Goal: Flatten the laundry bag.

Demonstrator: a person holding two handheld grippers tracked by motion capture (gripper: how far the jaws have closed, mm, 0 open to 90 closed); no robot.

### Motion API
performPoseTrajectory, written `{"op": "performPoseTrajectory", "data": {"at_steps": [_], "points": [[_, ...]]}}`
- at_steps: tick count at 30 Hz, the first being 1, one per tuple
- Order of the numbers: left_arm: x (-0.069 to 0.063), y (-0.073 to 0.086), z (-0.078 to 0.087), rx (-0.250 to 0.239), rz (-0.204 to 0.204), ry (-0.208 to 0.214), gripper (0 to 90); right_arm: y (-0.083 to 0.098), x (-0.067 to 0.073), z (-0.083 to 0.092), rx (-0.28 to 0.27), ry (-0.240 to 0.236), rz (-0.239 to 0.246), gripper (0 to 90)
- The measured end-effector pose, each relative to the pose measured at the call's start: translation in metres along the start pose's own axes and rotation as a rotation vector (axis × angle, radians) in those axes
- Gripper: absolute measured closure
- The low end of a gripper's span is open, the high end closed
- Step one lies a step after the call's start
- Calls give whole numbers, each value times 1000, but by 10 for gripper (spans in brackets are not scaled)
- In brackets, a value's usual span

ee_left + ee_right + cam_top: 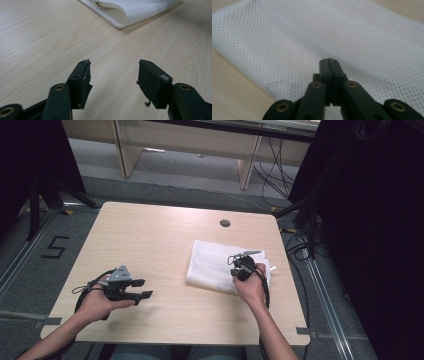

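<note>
White mesh cloth point(220, 265) lies folded on the right half of the wooden table point(150, 240). It is full of tiny holes, like a net. In the right gripper view the holes of the cloth point(312, 37) sit in neat rows, and no words or labels can be seen on it. In the left gripper view one folded corner of the cloth point(125, 12) lies at the top, with the layers stacked on each other.

The right gripper point(243, 266) is over the right part of the cloth, held in the person's right hand point(251, 287). In the right gripper view the right gripper point(329, 61) has its two black jaws pressed tight together. Nothing is pinched between them. The tips point at the cloth, and it cannot be told if they touch it.

The left gripper point(142, 288) is near the front left of the table, well apart from the cloth. The person's left hand point(100, 302) holds it. In the left gripper view the left gripper point(113, 75) has its jaws wide apart, with only bare wood between them. A small bit of thread hangs from the right pad point(152, 85).

A black number 5 point(55, 247) is marked on the grey floor to the left of the table. That is the only writing that can be read. A small dark round hole point(225, 223) sits near the back edge of the table.
</note>
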State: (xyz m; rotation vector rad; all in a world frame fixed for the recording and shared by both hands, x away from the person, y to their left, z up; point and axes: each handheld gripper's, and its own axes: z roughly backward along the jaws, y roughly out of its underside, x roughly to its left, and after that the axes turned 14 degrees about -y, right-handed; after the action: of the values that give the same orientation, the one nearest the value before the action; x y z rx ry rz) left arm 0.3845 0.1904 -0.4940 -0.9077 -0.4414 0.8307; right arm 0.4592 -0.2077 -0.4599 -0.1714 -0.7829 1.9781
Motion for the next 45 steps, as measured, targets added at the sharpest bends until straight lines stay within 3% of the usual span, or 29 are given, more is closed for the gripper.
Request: {"op": "performPoseTrajectory", "data": {"at_steps": [10, 14, 16, 17, 22, 24, 26, 27, 29, 30, 33, 35, 36, 38, 39, 40, 42, 44, 45], "points": [[0, 2, 1, 15, -26, 9, 429, -15, -2, -32, 29, 20, -13, 891], [-2, 3, 1, 21, -11, 7, 429, -15, 0, -42, 38, 14, -13, 880], [-2, 3, 0, 16, -12, 4, 430, -14, 5, -48, 45, 13, -1, 886], [-1, 3, 0, 16, -40, 3, 429, -14, 6, -49, 51, 5, 11, 887], [-1, 3, 1, 17, -42, -5, 433, -13, 11, -52, 54, 4, 45, 895], [-2, 3, 1, 14, -42, 1, 434, -12, 15, -54, 51, -18, 51, 898], [-3, 3, 1, 17, -32, 5, 435, -11, 20, -55, 46, -13, 69, 899], [-3, 3, 1, 13, -52, 5, 435, -11, 23, -56, 50, -14, 87, 899], [-4, 3, 1, 12, -52, 7, 436, -10, 29, -58, 51, -31, 100, 899], [-5, 3, 0, 15, -26, 7, 436, -10, 32, -59, 41, -31, 87, 900], [-4, 2, 1, 10, -58, 13, 437, -10, 42, -61, 55, -51, 90, 900], [-6, 2, 1, -1, -48, 6, 439, -11, 48, -64, 55, -56, 123, 900], [-7, 1, 1, -1, -55, 20, 439, -12, 57, -66, 61, -60, 122, 900], [-7, 0, 2, 6, -63, 25, 439, -13, 61, -69, 61, -63, 133, 900], [-9, 1, 1, 6, -40, 27, 439, -14, 66, -71, 60, -68, 141, 900], [-9, 1, 1, 0, -58, 26, 439, -16, 75, -74, 69, -79, 142, 900], [-10, 1, 1, 9, -45, 31, 439, -16, 78, -75, 69, -82, 140, 900], [-9, 0, 1, -5, -72, 32, 441, -18, 87, -79, 75, -100, 160, 900], [-11, 0, 2, 4, -53, 34, 441, -19, 93, -81, 82, -106, 153, 899]]}}
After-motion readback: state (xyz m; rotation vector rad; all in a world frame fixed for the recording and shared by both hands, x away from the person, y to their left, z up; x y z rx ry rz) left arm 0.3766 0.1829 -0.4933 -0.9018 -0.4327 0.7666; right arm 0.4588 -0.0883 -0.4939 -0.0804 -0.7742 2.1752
